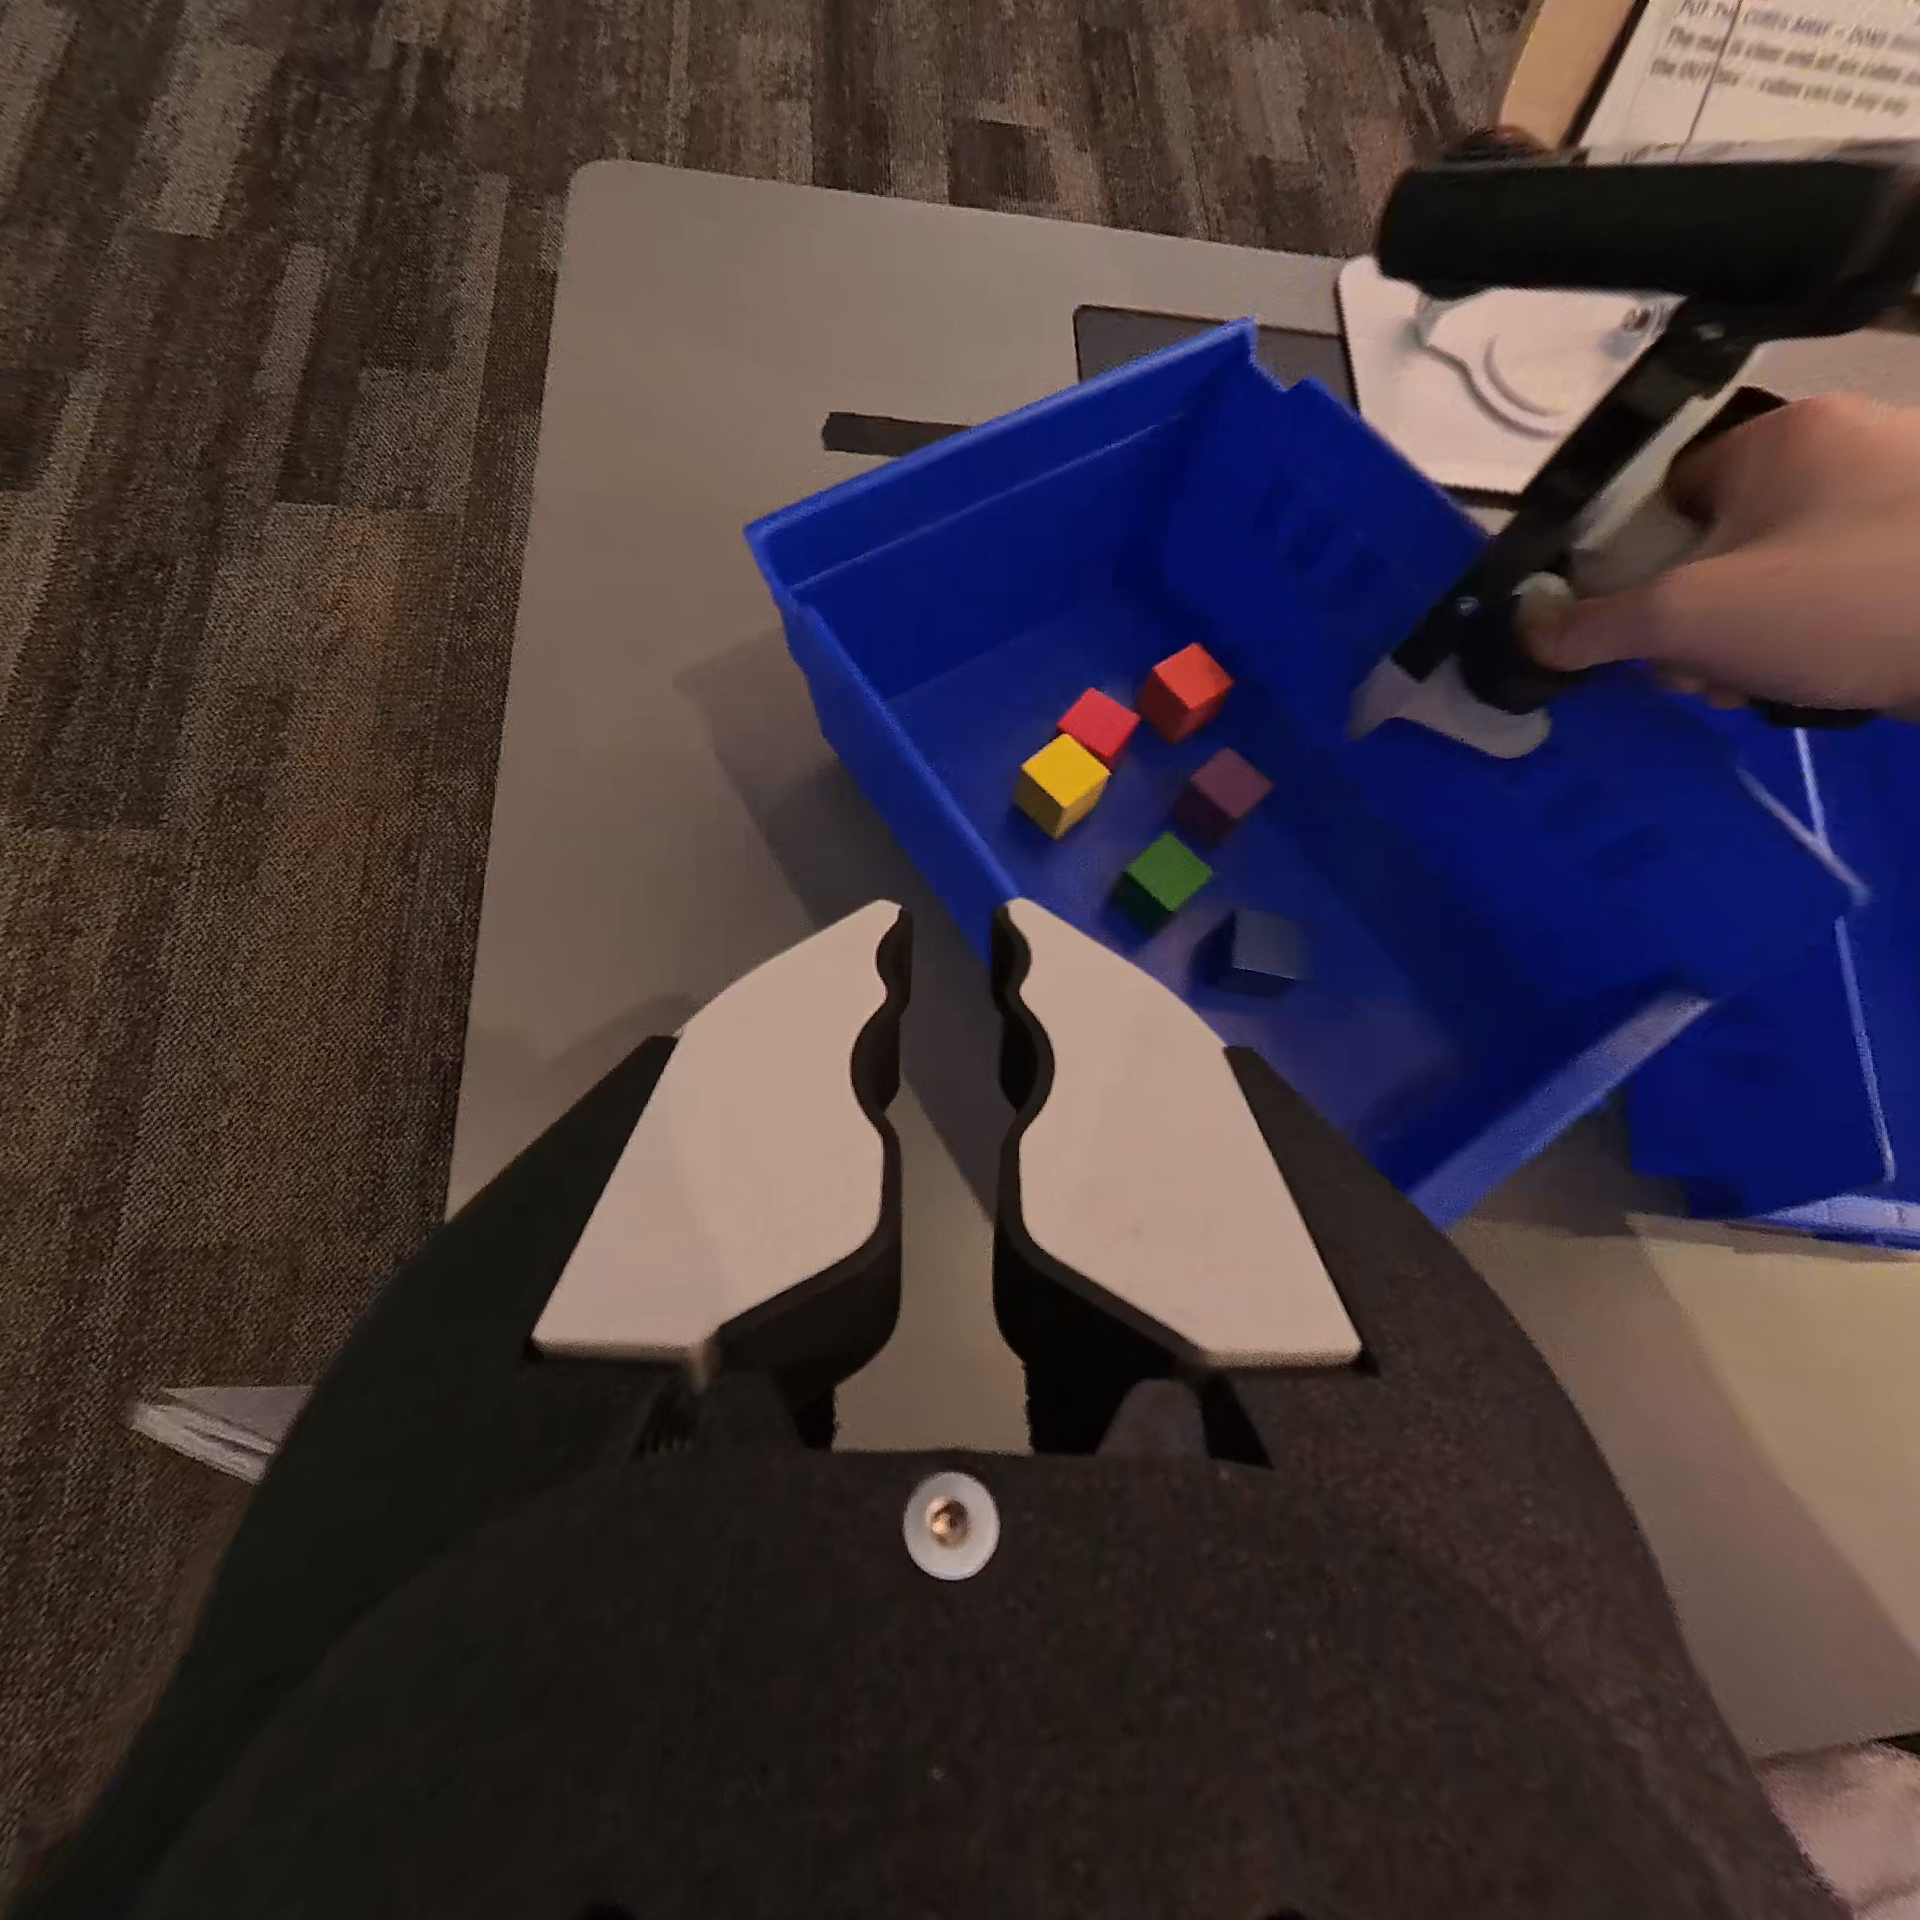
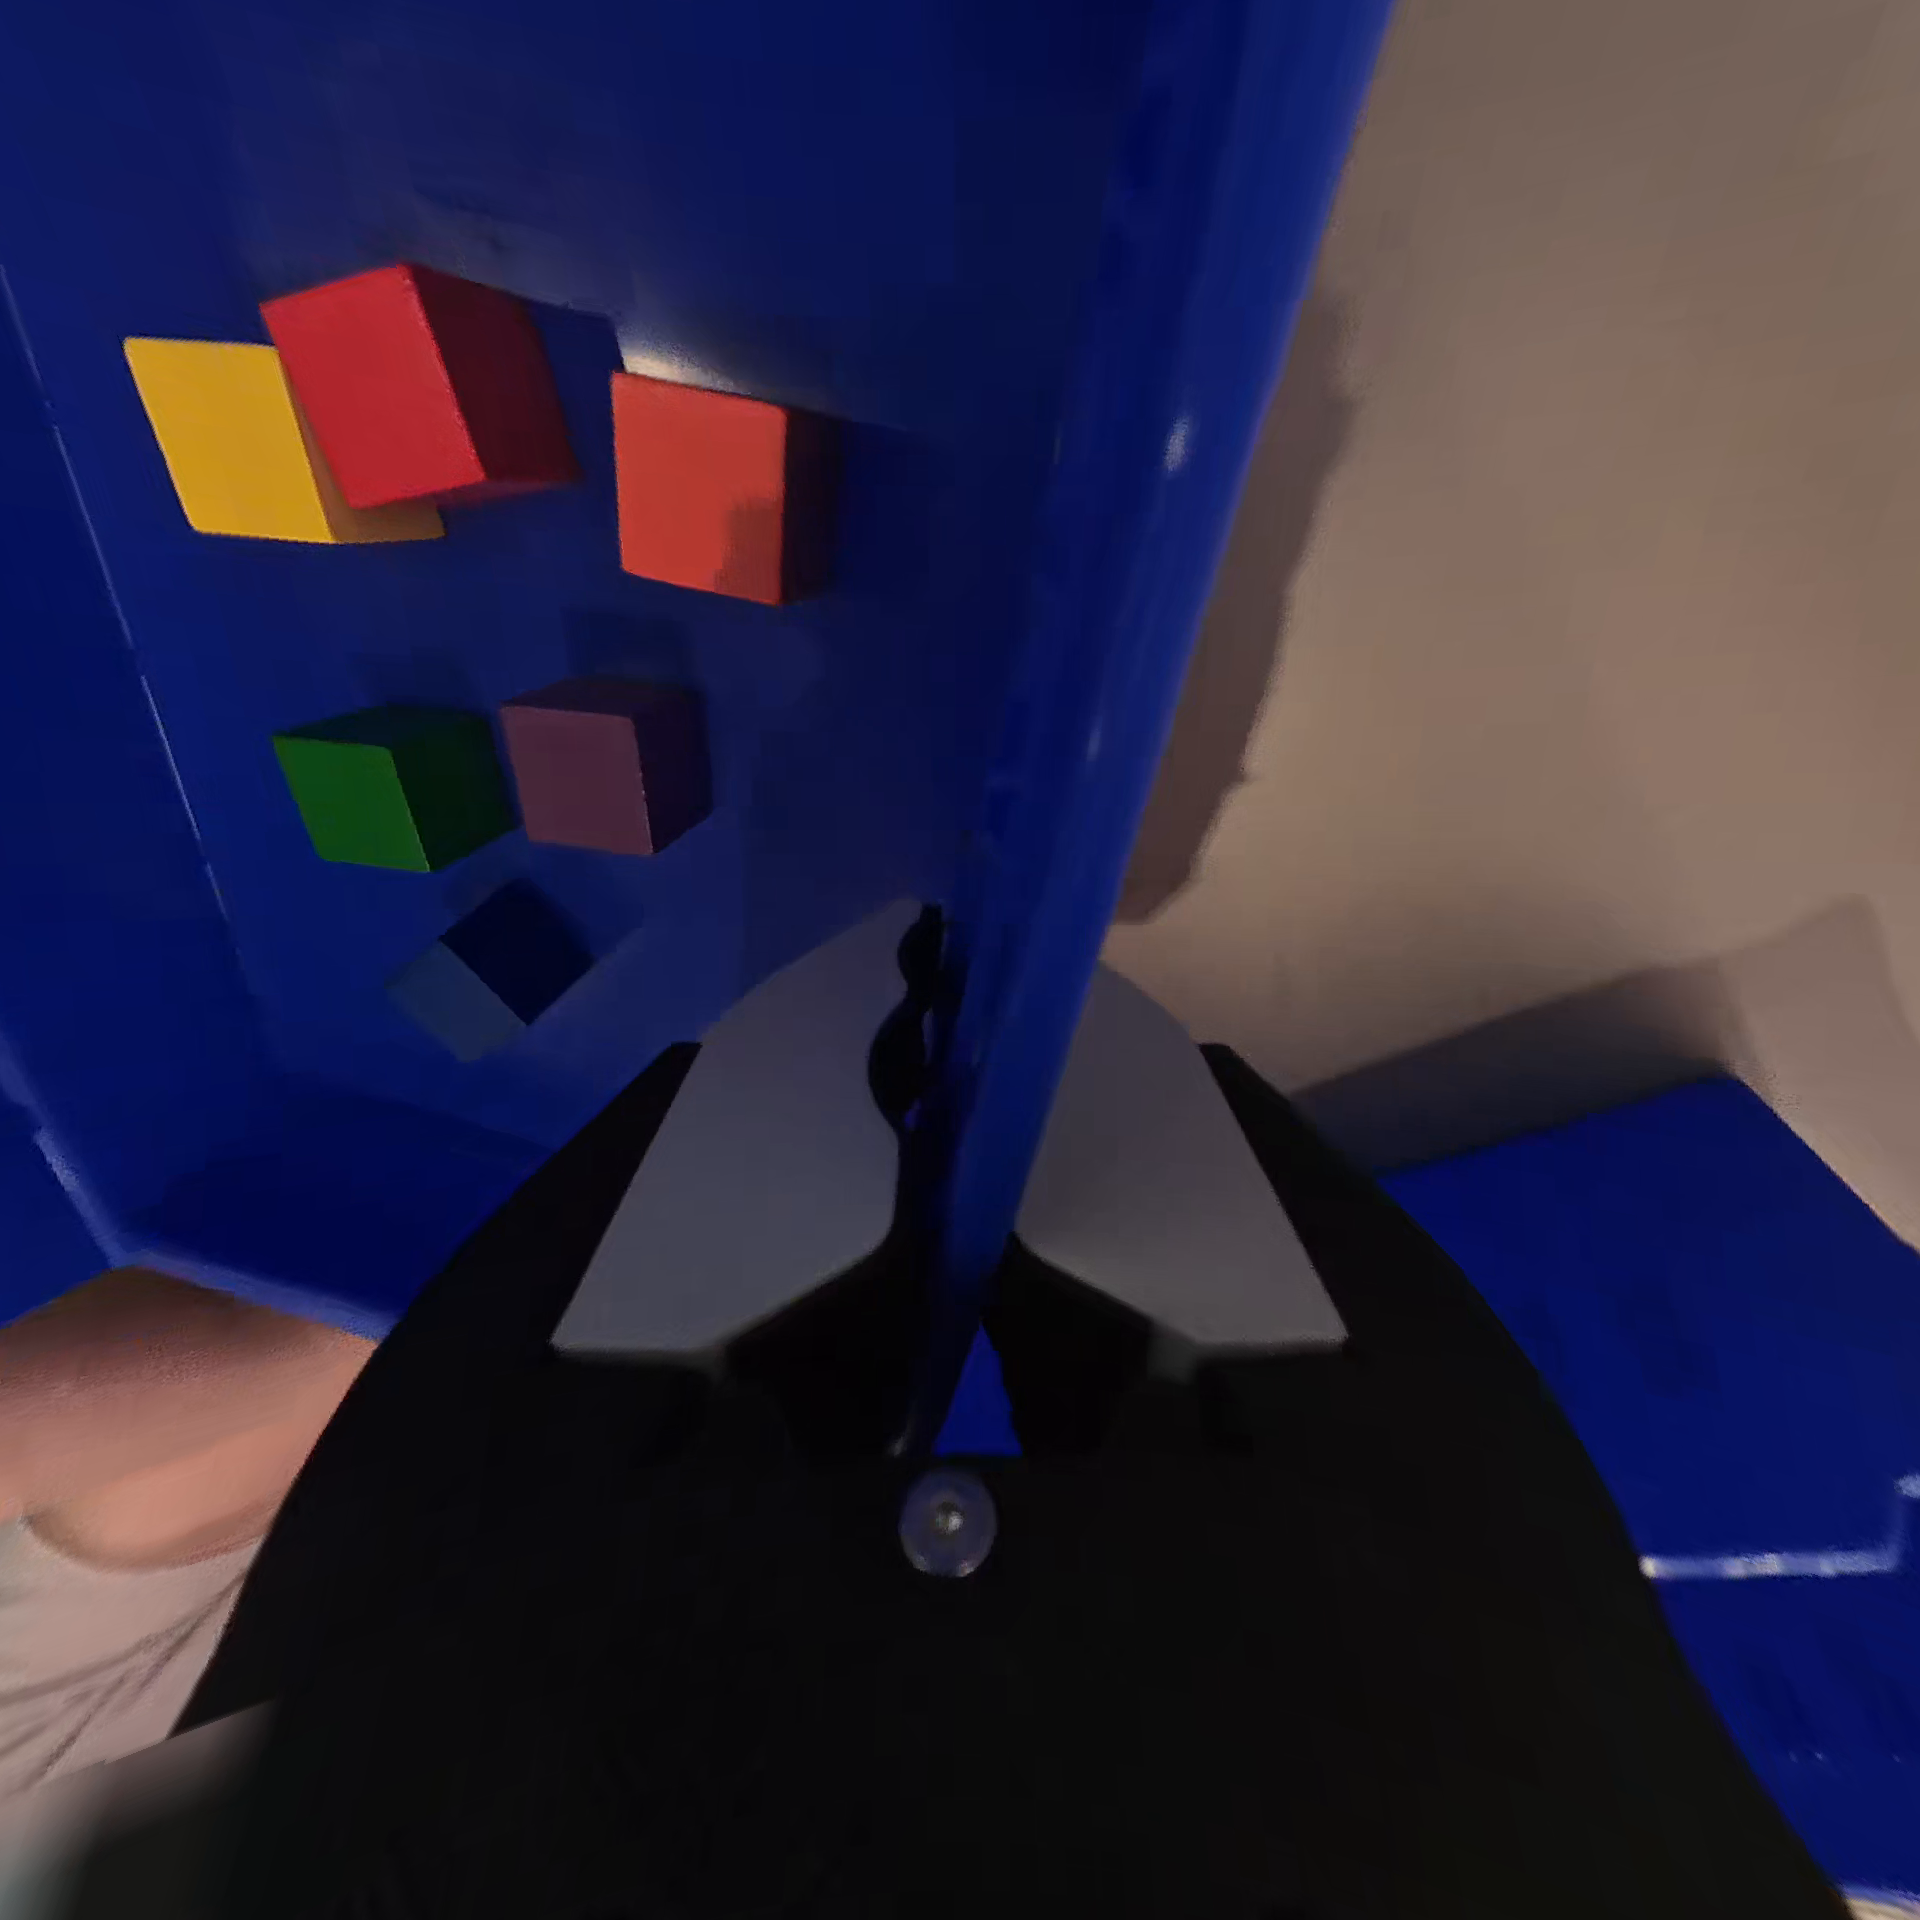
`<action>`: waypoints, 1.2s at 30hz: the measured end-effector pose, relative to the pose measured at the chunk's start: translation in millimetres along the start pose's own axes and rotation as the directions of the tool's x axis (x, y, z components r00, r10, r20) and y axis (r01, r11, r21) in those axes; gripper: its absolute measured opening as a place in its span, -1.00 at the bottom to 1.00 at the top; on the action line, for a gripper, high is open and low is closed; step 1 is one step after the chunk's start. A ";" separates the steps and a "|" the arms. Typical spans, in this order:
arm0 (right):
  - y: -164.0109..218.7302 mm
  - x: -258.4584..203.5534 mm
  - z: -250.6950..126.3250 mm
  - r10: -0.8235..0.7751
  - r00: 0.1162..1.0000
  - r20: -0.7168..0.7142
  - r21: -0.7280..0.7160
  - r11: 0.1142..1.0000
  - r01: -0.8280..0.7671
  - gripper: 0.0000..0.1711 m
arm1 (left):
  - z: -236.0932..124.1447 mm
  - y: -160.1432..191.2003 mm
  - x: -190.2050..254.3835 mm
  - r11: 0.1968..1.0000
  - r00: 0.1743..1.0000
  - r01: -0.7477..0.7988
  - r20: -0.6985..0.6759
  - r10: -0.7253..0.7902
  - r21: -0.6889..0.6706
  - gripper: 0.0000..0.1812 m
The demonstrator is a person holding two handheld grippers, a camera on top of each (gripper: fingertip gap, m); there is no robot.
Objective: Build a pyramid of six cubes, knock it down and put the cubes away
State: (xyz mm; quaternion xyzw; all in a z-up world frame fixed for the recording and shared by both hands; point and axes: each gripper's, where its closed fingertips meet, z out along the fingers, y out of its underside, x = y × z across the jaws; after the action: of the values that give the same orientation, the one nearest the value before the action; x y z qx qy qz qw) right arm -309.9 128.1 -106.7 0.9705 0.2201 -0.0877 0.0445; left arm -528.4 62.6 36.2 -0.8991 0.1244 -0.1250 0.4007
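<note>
A grey table point(image 1: 727, 343) stands on patterned brown carpet point(image 1: 208, 623); at 1 o'clock in the left wrist view lie a white card point(image 1: 1455, 384) and a printed sheet point(image 1: 1787, 73). A second blue bin point(image 1: 1787, 1091) sits at 3 o'clock, touching the first. The blue bin point(image 1: 987, 561) holds all six cubes on its floor: yellow cube point(image 1: 1060, 781) touching red cube point(image 1: 1097, 724), orange cube point(image 1: 1184, 690) at 1 o'clock of them, purple cube point(image 1: 1222, 795), green cube point(image 1: 1164, 879) and dark blue cube point(image 1: 1259, 951) nearer. The left gripper point(image 1: 951, 925) hangs over the table just outside the bin's near corner, jaws narrowly parted, empty. The right gripper point(image 2: 961, 956), in a hand point(image 1: 1766, 561), is clamped on the bin's wall.
</note>
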 end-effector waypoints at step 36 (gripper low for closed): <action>163.0 78.3 -101.2 -0.150 0.976 -0.160 0.737 0.640 0.219 -0.59 | 138.6 68.8 -7.1 0.813 0.982 -0.164 -0.015 0.189 -0.559 -0.90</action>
State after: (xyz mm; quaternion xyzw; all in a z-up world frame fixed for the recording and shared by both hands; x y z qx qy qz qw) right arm -154.2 27.1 -14.5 0.8775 0.2637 -0.1337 -0.3777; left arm -498.6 115.8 -106.2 -0.9637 0.2299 -0.0268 0.1332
